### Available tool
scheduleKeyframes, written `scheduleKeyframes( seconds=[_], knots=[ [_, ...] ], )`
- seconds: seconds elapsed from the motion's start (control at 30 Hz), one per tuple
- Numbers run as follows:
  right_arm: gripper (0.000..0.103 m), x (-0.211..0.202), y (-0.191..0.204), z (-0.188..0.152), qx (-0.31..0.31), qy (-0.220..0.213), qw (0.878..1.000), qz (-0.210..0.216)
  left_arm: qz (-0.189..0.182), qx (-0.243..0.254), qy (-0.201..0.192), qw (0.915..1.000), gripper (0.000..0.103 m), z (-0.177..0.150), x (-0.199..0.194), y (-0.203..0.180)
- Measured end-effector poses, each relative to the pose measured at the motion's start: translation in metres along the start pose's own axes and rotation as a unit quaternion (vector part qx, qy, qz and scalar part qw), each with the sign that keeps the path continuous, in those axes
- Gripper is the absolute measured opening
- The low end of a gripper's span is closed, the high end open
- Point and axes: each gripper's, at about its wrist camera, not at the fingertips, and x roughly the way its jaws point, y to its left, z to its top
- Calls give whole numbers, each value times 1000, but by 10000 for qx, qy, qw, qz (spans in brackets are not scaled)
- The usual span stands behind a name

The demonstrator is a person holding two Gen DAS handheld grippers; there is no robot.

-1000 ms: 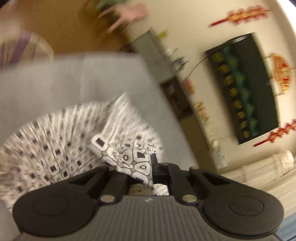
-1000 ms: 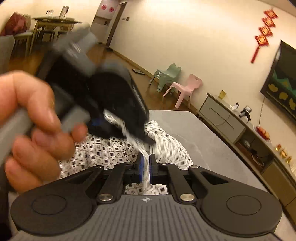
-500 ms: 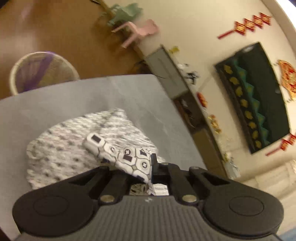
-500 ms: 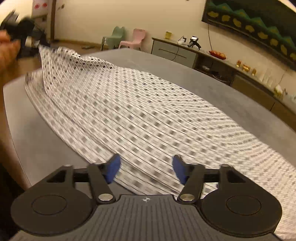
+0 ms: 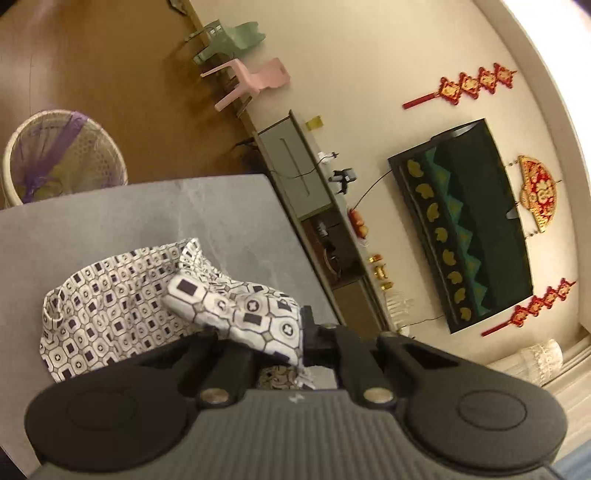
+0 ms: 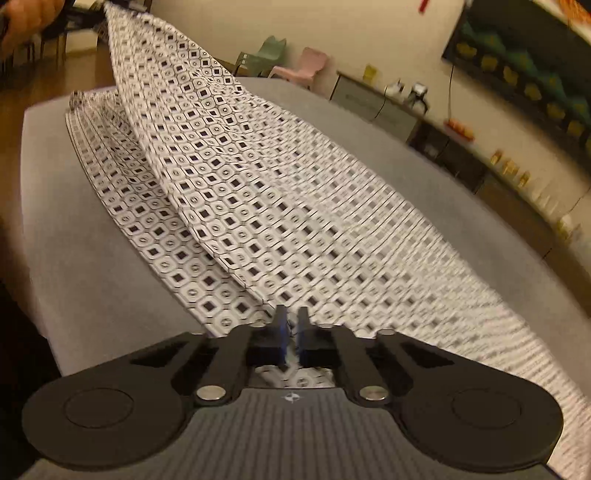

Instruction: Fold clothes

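Observation:
A white garment with a black square print [image 6: 258, 192] lies stretched across the grey table [image 6: 92, 258]. My right gripper [image 6: 291, 325] is shut on its near edge, with cloth pinched between the blue pads. The fabric rises in a taut ridge to the far top left, where a hand [image 6: 26, 14] holds the other gripper. In the left wrist view the left gripper [image 5: 299, 328] is shut on a bunched corner of the garment [image 5: 240, 310], which drapes over and hides its left finger. The rest of the garment [image 5: 110, 302] sags onto the table [image 5: 110, 218] below.
A woven laundry basket [image 5: 62, 158] stands on the wooden floor beyond the table's far edge. Pink [image 5: 255, 77] and green [image 5: 232, 37] small chairs stand by the wall. A low cabinet [image 5: 295, 166] and a dark screen [image 5: 461, 221] line the right side.
My right gripper moved away from the left hand along the garment, opened over its near edge, then shut on it. The cloth between both grippers is now drawn out long.

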Motion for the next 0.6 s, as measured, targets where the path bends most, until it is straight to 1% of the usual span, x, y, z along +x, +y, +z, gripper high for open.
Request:
scheduleKeyframes(
  seconds=[0.07, 0.1, 0.17, 0.2, 0.27, 0.3, 0.33, 0.37, 0.4, 0.47, 0.5, 0.57, 0.6],
  knots=[
    [0, -25, 3, 4, -227, -184, 9996, -34, 60, 313, -77, 9995, 2, 1, -18, 0],
    [0, -37, 4, 5, -323, -249, 9992, -26, 325, 433, -82, 9985, 2, 0, -22, 6],
    [0, -48, 8, 4, -469, -220, 9986, 80, 862, 198, 184, 9959, 1, -3, -16, 28],
    [0, -47, 9, 3, -537, -215, 9983, 117, 901, 188, 217, 9955, 1, -4, -14, 30],
    [4, -37, 14, 7, -618, -341, 9975, 46, 905, 207, 247, 9954, 1, -5, -10, 30],
    [16, -30, 21, 12, -693, -403, 9967, 100, 906, 216, 262, 9953, 1, -5, -8, 30],
    [40, -24, 28, 16, -768, -466, 9958, 154, 908, 226, 277, 9952, 1, -6, -6, 30],
    [51, -18, 34, 21, -843, -528, 9948, 209, 833, 244, 245, 9959, 1, -5, -6, 29],
    [60, -12, 43, 26, -935, -585, 9935, 272, 698, 200, 183, 9972, 1, -5, -7, 29],
    [60, -6, 65, 36, -1181, -679, 9897, 430, 256, 55, 132, 9996, 1, -2, -7, 34],
    [60, -1, 76, 40, -1301, -713, 9878, 483, 97, 25, 90, 9999, 1, -1, -9, 35],
    [59, 10, 89, 46, -1534, -696, 9848, 413, -94, 68, 51, 9999, 1, 1, -9, 35],
    [56, 15, 92, 47, -1616, -633, 9844, 280, -186, 92, 34, 9998, 2, 2, -8, 35]
  ],
)
